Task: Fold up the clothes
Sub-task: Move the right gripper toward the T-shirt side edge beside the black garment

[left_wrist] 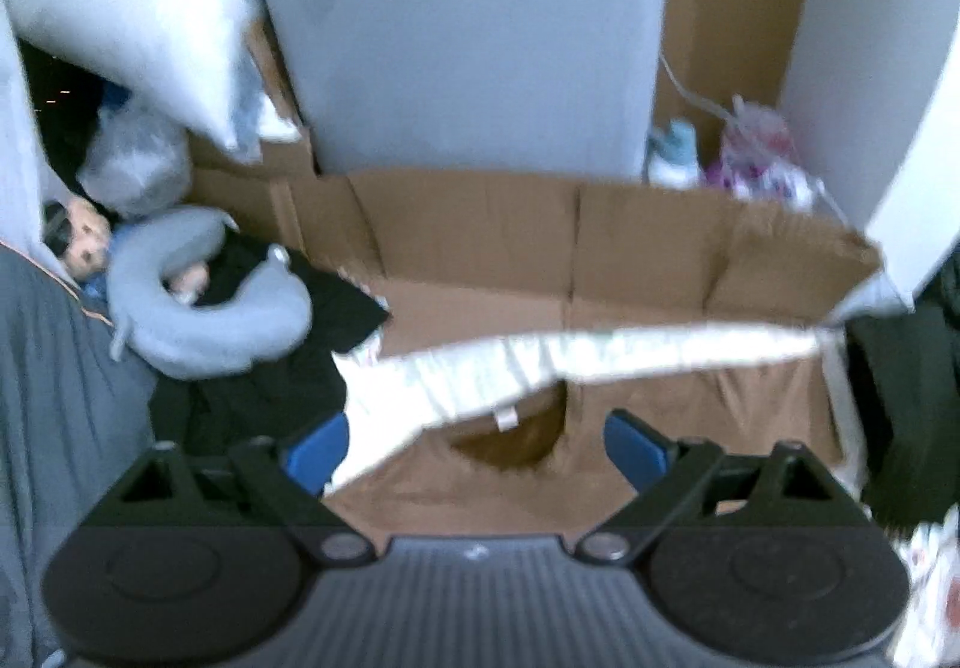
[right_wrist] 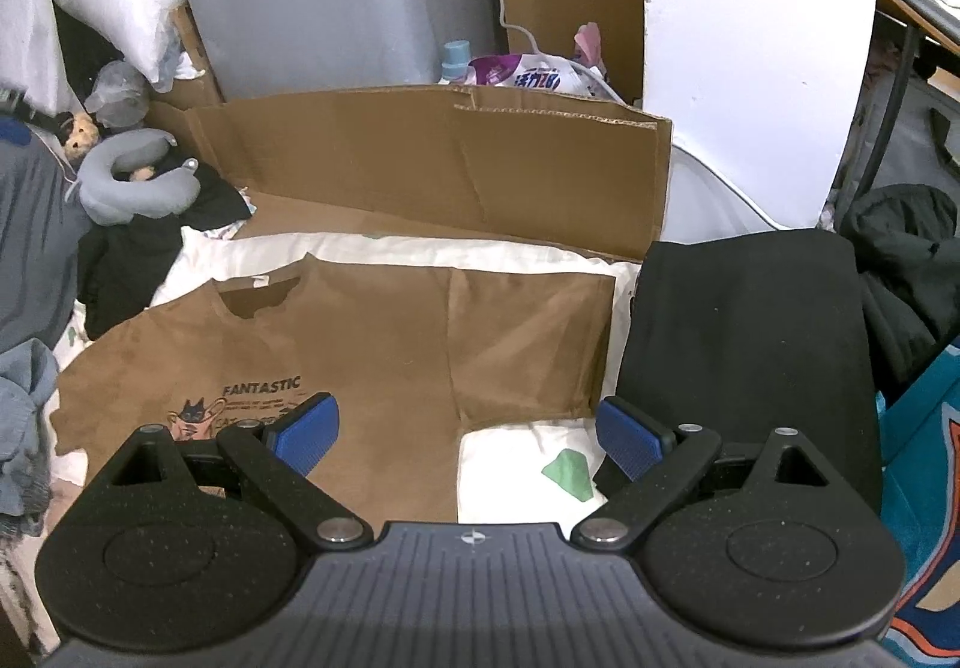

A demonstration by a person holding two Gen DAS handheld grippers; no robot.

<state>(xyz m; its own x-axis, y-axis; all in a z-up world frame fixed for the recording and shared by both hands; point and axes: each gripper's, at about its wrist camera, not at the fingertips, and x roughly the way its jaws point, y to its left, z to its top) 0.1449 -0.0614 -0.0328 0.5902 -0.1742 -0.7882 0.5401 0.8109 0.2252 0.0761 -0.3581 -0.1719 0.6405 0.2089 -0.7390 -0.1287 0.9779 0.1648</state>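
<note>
The T-shirt (right_wrist: 372, 344) lies spread on the bed sheet (right_wrist: 516, 446), folded garment (right_wrist: 744, 344) to its right, cardboard sheet (right_wrist: 432, 158) behind, neck pillow (right_wrist: 138, 188) at back left

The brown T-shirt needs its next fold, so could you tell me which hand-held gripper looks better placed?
Probably the left hand-held gripper: open, close over the brown T-shirt collar.

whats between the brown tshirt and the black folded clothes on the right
In the right wrist view, a strip of white sheet separates the brown t-shirt from the black folded clothes.
</note>
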